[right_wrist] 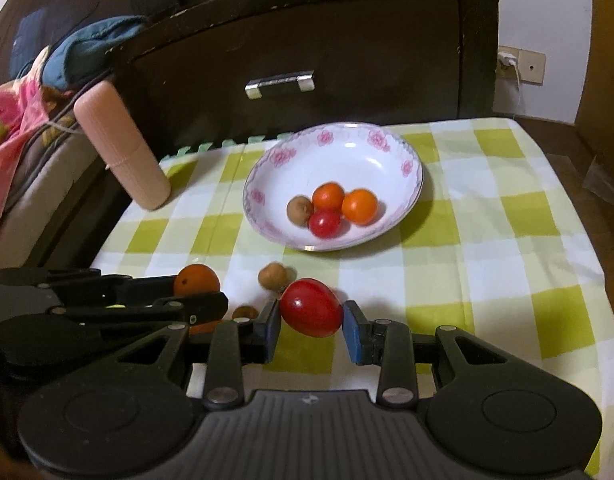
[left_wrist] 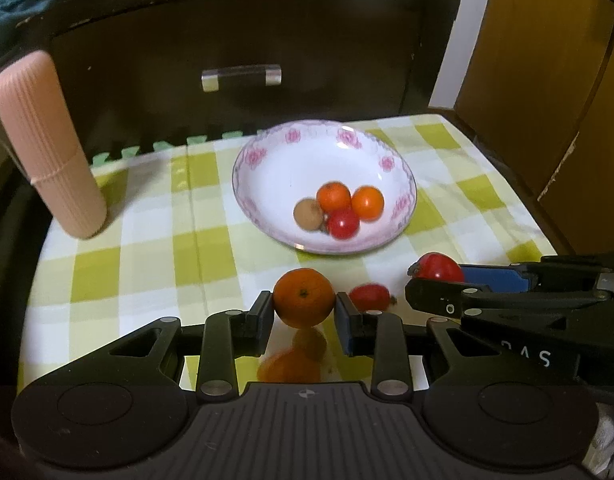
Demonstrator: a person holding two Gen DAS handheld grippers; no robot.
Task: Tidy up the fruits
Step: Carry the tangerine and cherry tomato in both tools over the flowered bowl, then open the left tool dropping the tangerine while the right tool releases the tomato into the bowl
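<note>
the left claw (left_wrist: 303,307) is clenched on an orange (left_wrist: 303,297), the fruit pinched between both fingers and lifted clear of the checked cloth (left_wrist: 147,240), with its blurred shadow on the cloth below it. the right claw (right_wrist: 311,322) grips a red tomato (right_wrist: 312,307) the same way, squeezed between its blue pads (right_wrist: 353,336). the two claws sit side by side, the right one just to the right of the left; in the left view its fingers reach in from the right edge with the tomato held at their tips.

just right of the left claw's right finger a small red fruit (left_wrist: 370,297) lies on the cloth. seen from the right claw, a small brown fruit (right_wrist: 271,276) rests just ahead and a little left of the held tomato, and another brown one (right_wrist: 245,313) lies partly hidden at the left finger's outer side.

farther ahead of both claws stands a white bowl (left_wrist: 267,152) with pink flowers on its rim. inside it sit two oranges (left_wrist: 334,197), a red tomato (left_wrist: 343,223) and a brown fruit (left_wrist: 308,214), clustered and touching.

to the far left a pink ribbed cylinder (left_wrist: 47,144) leans at the cloth's edge. beyond the bowl is a dark drawer front (left_wrist: 243,40) with a metal handle (left_wrist: 241,76).
</note>
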